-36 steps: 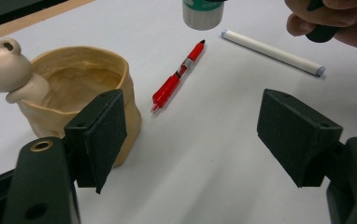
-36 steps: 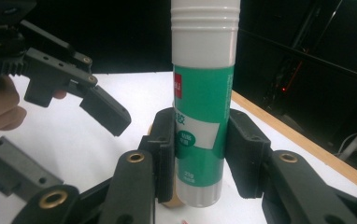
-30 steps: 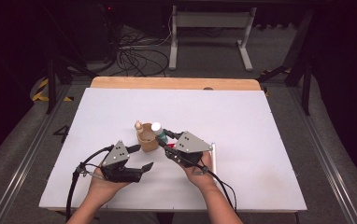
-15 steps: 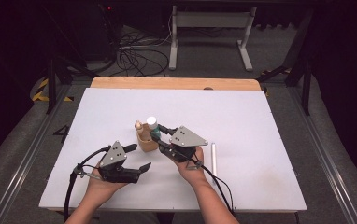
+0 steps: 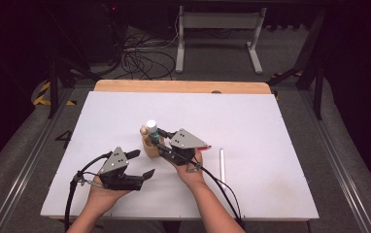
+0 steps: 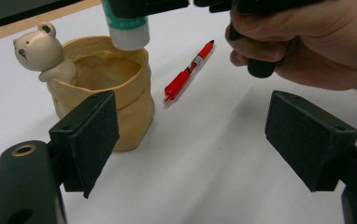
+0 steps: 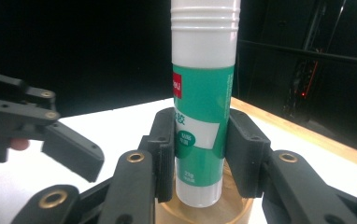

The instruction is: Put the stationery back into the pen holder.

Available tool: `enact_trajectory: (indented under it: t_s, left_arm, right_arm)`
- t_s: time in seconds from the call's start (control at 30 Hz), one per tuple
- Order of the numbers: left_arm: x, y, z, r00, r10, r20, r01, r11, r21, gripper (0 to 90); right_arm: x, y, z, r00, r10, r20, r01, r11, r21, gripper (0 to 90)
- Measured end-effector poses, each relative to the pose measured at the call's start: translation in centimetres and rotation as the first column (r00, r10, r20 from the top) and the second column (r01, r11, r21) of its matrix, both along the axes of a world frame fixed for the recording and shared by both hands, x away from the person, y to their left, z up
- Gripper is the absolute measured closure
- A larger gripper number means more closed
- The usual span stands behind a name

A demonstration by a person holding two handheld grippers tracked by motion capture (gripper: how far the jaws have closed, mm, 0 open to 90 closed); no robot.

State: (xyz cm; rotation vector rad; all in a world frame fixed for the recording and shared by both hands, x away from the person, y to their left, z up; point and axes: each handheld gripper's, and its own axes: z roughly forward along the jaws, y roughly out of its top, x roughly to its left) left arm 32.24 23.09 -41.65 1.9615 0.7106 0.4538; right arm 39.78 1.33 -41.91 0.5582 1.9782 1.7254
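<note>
Near the middle of the high view, slightly left and below centre, the right gripper (image 5: 160,141) has its jaws clamped on an upright white glue stick with a green label (image 5: 151,127). In the right gripper view the two black pads press on the label from both sides (image 7: 203,121), and the stick's lower end hangs just above the round opening of a tan ceramic pot with a small bear figure on its rim (image 7: 204,212). In the left gripper view that pot (image 6: 106,88) sits at the upper left, the bear at its left edge, with the glue stick's bottom at the top of the frame directly over the opening and not touching it.

The left gripper (image 5: 142,164) rests lower left of the pot in the high view, its jaws wide apart with nothing between them, having just been opening.

A red pen (image 6: 188,72) lies on the white desk (image 5: 271,126) just right of the pot. A white stick-shaped object (image 5: 222,162) lies further right, apart from the right hand.
</note>
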Motion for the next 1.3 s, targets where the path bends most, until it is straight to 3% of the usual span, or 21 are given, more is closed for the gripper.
enact_trajectory:
  t_s: [0.47, 1.3]
  left_arm:
    - [-0.1, 0.0, 0.1, 0.9999, -0.010, -0.004, 0.010, 0.9999, -0.006, 19.1]
    - [0.0, 0.2, 0.1, 0.9997, -0.022, -0.013, 0.022, 0.9992, -0.033, 20.3]
  right_arm:
    - [1.4, 0.8, -1.3, 0.9987, -0.032, -0.040, 0.032, 0.9995, -0.008, 65.5]
    - [3.0, 1.4, -2.3, 0.9957, -0.069, -0.062, 0.068, 0.9974, -0.024, 65.0]
